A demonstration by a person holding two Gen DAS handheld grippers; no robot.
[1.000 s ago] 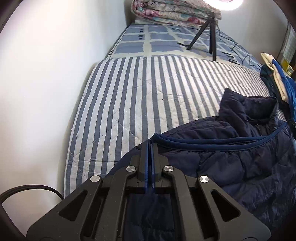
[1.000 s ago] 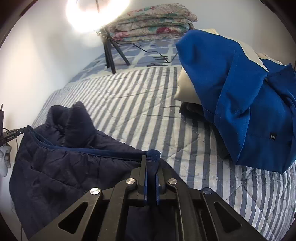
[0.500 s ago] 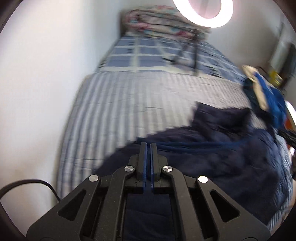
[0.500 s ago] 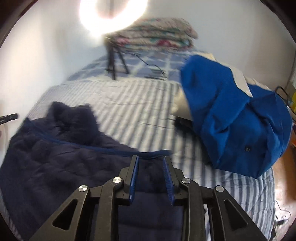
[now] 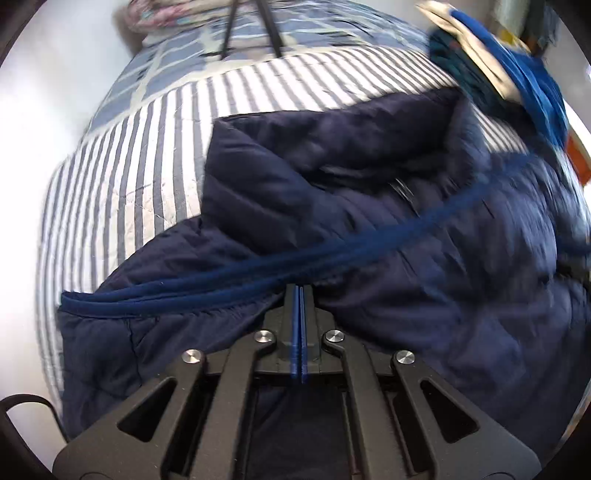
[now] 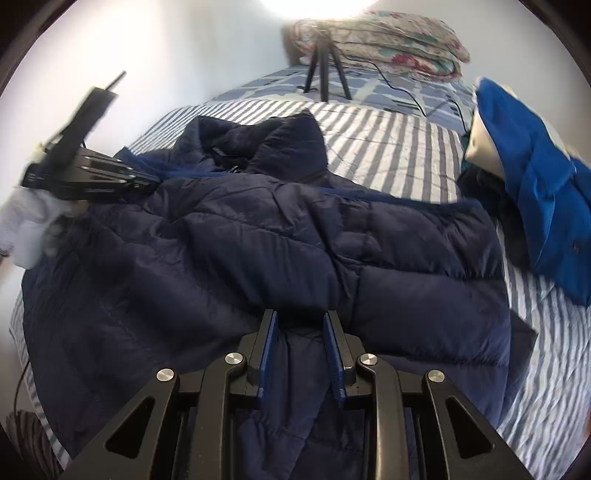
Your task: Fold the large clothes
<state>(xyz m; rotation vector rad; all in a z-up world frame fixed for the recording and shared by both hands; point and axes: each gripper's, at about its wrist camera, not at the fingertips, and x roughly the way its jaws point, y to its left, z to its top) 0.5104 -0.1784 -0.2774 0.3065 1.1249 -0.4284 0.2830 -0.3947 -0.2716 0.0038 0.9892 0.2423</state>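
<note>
Looking along the left tongs [image 5: 299, 291], the two blue pads are pressed together on the blue trimmed edge of the dark navy padded jacket [image 5: 369, 206], which runs across the picture just at their tips. The jacket lies on the striped bed cover [image 5: 140, 155], with its collar standing up toward the far side. Beyond the stripes a checked blue sheet [image 5: 159, 59] carries the black legs of a tripod [image 5: 266, 26], and a folded flowered quilt [image 5: 155, 14] sits against the wall. At the upper right a pile of bright blue and cream clothes [image 5: 517, 66] rests just beside the jacket; that part is blurred.

Seen from the right wrist, the right tongs [image 6: 300, 325] stand apart with nothing between the pads, hovering low over the near part of the jacket [image 6: 258, 240]; whether they touch the cloth cannot be told. The jacket is spread across the bed cover [image 6: 388, 147], collar away from the camera. At the left edge the left tongs [image 6: 147, 181] reach in and pinch the jacket's blue trim, held by a hand in a pale glove [image 6: 26, 229]. The blue clothes [image 6: 535, 177] lie at the right, touching the jacket's side. The tripod [image 6: 325, 70] stands on the checked sheet [image 6: 388, 88] before the quilt [image 6: 388, 40].
</note>
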